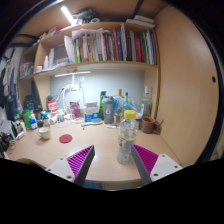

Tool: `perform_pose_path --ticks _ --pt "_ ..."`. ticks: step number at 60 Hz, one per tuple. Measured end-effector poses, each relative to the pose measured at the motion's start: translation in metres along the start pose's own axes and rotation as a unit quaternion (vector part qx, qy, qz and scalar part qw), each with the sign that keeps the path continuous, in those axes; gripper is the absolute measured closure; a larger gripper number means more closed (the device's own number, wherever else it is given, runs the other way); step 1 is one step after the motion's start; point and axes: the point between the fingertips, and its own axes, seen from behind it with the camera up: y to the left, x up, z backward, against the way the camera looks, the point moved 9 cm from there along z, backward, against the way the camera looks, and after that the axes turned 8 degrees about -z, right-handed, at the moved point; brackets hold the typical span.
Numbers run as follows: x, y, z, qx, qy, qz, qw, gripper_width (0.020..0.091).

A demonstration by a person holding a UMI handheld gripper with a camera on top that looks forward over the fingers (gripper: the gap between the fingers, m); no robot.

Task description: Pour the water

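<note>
A clear plastic bottle point(127, 138) with a yellow cap stands upright on the light wooden desk point(95, 135), just ahead of my gripper point(113, 160) and nearer its right finger. The fingers, with purple pads point(80, 158), stand wide apart and hold nothing. A gap shows between the bottle and each finger. A glass jar point(44, 131) stands on the desk further left, and a small red coaster point(65, 139) lies between it and the bottle.
Several bottles and containers point(112, 106) crowd the back of the desk under a lit shelf. Books point(110, 46) fill the upper shelf. A brown cup point(150, 125) sits at the right by the wooden side panel point(185, 80). More clutter lies at the left end.
</note>
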Motion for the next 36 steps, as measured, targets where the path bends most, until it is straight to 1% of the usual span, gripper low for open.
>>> perform_pose_path --ticks 5,9,15,22,25,29,32,36 --pt "-0.007 -0.025 -0.043 -0.006 -0.008 0.009 1.0 0.0289" --pt "-0.016 -0.042 -0.075 -0.012 -0.005 -0.002 1.0 0.0291" --pt "-0.026 -0.057 -0.112 0.0 -0.006 -0.038 0.999 0.0286" --pt "-0.035 -0.07 -0.147 0.018 -0.015 -0.034 0.999 0.0284" --pt "-0.035 -0.075 -0.161 0.019 -0.022 -0.031 0.999 0.0282" --pt "-0.035 -0.074 -0.175 0.033 -0.021 -0.035 0.999 0.0279" --pt "-0.034 -0.075 -0.183 0.041 -0.027 -0.037 0.998 0.028" --pt "-0.033 -0.073 -0.194 0.051 -0.033 -0.03 0.998 0.0303"
